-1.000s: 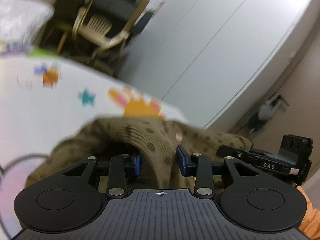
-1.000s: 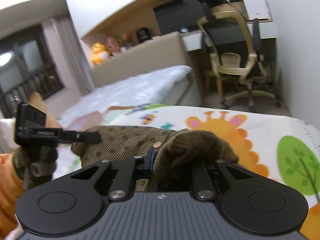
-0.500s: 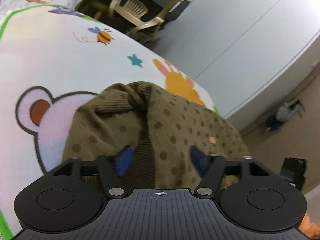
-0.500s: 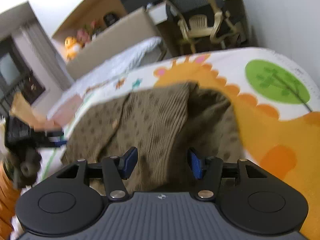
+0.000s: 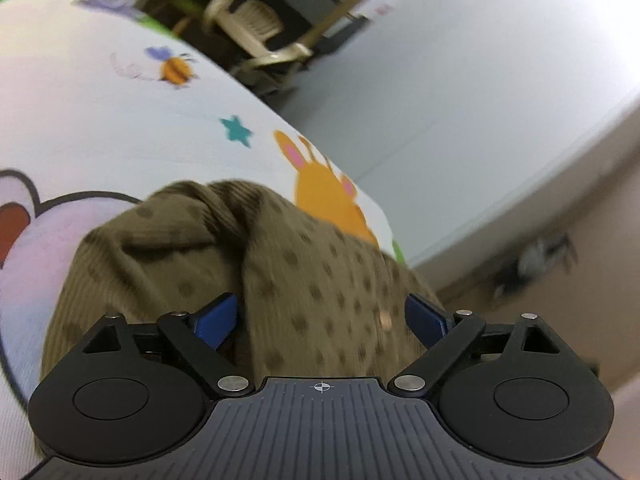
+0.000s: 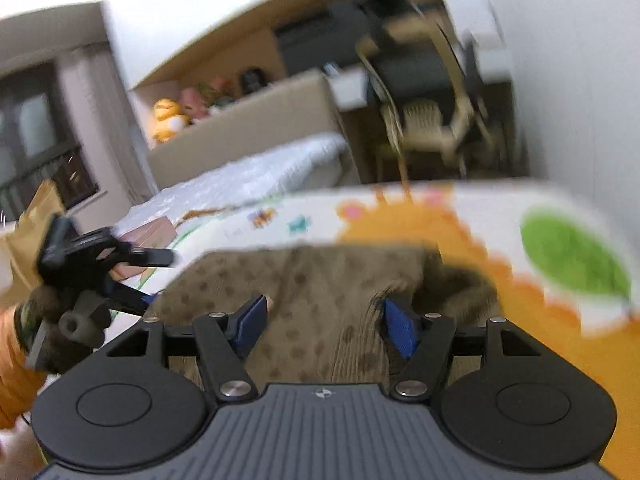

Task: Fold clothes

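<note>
An olive-brown ribbed garment [image 5: 304, 276] with dark dots lies folded on a cartoon-print mat [image 5: 100, 120]. My left gripper [image 5: 322, 318] hovers just over the near part of the cloth, its jaws opening, the blue pads [image 5: 216, 320] wide apart and pressing nothing. In the right wrist view the same garment [image 6: 320, 280] lies below my right gripper [image 6: 326, 324], whose jaws are also opening, with cloth between the pads but not pinched. The left gripper [image 6: 140, 276] appears there at the left, held by a gloved hand with an orange sleeve [image 6: 16, 360].
The mat [image 6: 480, 208] ends at a white wall on the right. Beyond it stand a beige chair [image 6: 428, 120] and a desk. A white-covered bed [image 6: 256, 172] with soft toys behind it lies at the back left.
Both grippers let go of the garment and opened their jaws. The cloth dropped flat onto the mat, and both grippers sank lower, over its near edge.
</note>
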Motion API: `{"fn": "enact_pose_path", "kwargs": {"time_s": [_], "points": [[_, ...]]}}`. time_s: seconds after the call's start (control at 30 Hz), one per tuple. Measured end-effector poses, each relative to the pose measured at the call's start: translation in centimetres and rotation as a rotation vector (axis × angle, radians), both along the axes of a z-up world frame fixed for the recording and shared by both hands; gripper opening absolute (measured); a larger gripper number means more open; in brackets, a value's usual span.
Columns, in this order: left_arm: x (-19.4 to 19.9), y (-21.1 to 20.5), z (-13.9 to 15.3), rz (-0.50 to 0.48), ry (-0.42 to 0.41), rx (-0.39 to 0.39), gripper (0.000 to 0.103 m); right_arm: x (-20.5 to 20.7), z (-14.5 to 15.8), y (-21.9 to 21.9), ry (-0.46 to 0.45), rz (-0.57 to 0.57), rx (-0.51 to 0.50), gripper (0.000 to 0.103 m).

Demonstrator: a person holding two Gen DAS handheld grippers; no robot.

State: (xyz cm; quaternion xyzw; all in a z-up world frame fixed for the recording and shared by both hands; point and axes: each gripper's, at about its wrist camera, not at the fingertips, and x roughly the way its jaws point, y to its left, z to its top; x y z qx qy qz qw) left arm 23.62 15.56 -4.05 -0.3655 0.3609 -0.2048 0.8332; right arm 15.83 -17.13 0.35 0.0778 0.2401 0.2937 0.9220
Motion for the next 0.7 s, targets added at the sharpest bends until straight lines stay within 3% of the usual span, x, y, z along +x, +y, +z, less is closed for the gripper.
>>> {"fn": "enact_pose_path", "kwargs": {"time_s": [0.07,0.17,0.23,0.33,0.5,0.57,0.7], "points": [[1.3,0.3,-0.9,-0.001,0.039,-0.048,0.094,0.2,0.2,1.0,-0.028,0.025,-0.009,0.084],[3.5,-0.4,-2.0,-0.04,0.085,-0.082,0.096,1.6,-0.7,2.4,0.012,0.037,-0.016,0.086],[4.7,-0.7,-1.1,-0.033,0.049,-0.077,0.096,2.3,-1.9,2.9,0.06,0.024,-0.045,0.086],[5.3,1.4,1.6,0.09,-0.075,-0.147,0.096,2.0,-3.2,3.0,0.071,-0.003,-0.143,0.087],[4.6,5.4,5.4,0.273,-0.187,-0.053,0.096,1.2,-4.2,0.7,0.132,-0.042,-0.183,0.088],[3.4,4.9,6.1,0.238,-0.21,0.011,0.096,1.0,-3.6,-0.4,0.118,-0.084,-0.181,0.091],[1.8,-0.3,5.8,0.051,-0.222,0.095,0.099,1.4,-1.2,-2.0,0.057,-0.168,-0.13,0.096]]}}
